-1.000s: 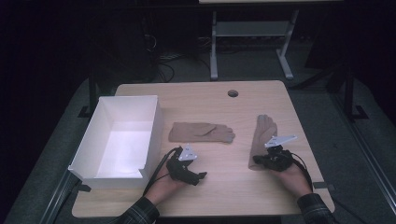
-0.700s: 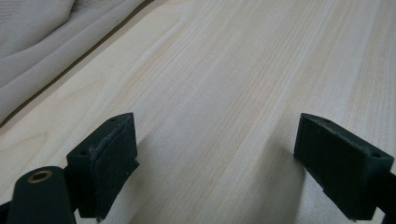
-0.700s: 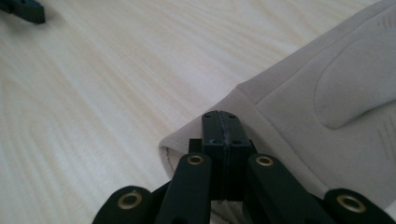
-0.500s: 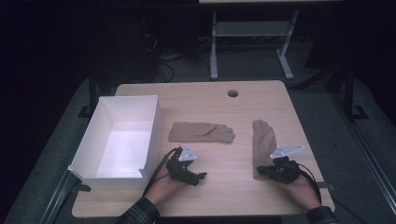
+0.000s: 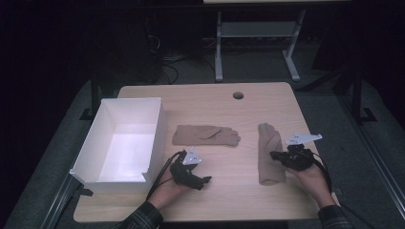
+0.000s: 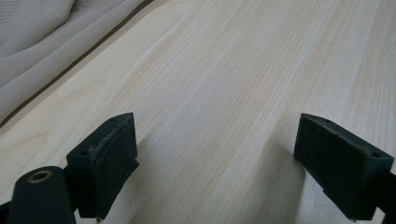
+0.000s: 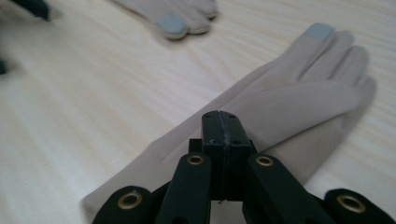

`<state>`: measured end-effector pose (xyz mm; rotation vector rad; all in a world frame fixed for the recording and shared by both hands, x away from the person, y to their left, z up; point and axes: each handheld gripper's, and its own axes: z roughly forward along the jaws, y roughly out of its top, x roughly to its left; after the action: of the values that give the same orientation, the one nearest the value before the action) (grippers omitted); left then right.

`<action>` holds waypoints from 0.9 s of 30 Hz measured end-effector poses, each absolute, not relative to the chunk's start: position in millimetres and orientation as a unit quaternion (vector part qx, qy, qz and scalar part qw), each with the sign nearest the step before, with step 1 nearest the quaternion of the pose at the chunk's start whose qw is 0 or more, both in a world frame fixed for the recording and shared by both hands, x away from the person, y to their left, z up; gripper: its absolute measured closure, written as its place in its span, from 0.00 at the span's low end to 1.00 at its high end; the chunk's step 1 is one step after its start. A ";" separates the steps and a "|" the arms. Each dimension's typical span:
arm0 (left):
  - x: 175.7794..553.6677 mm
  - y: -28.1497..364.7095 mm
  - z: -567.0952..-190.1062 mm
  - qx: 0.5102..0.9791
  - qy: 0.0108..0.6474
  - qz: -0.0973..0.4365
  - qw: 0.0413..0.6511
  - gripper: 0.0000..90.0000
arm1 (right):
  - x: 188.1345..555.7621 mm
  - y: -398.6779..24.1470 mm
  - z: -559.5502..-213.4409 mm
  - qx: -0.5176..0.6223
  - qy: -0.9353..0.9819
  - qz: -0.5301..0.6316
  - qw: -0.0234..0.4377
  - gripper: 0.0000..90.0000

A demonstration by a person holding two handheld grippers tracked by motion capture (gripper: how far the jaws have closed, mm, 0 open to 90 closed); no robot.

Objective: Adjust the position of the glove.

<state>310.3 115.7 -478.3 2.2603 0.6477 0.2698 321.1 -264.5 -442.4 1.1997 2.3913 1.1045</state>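
Item: right glove [image 5: 270, 155]. Tan knit, lying flat on the tabletop [image 5: 239, 114] near its right edge, fingers pointing away from the person, cuff toward them. One fingertip carries a grey-blue patch (seen in the right gripper view).

Item: left glove [image 5: 205, 135]. Same make, lying flat across the middle of the tabletop, well apart from the first, fingers toward the right.

Item: white box [image 5: 90, 155]. Open-topped, at the left of the tabletop, nothing inside as far as the high view shows.

Item: right hand-held gripper [image 5: 276, 155]. Jaws pressed together, low over the right glove; in its own view they meet above the palm. Whether any cloth is pinched between them cannot be told.

Item: left hand-held gripper [image 5: 203, 180]. Jaws spread wide, holding nothing, resting over bare wood just right of the box's near corner.

Status, by judgement: the work looks barely begun. Both gloves lie out on the wood and neither is in the box. Left to do, presumably: lift each glove and put it away.
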 end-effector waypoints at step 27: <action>310.4 115.2 -478.3 0.884 0.253 0.105 0.378 0.14 | 354.6 -261.2 -465.5 0.409 0.835 0.348 0.117 1.00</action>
<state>310.4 115.2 -478.3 2.2605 0.6469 0.2676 354.6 -261.2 -465.5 1.1980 2.4449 1.0189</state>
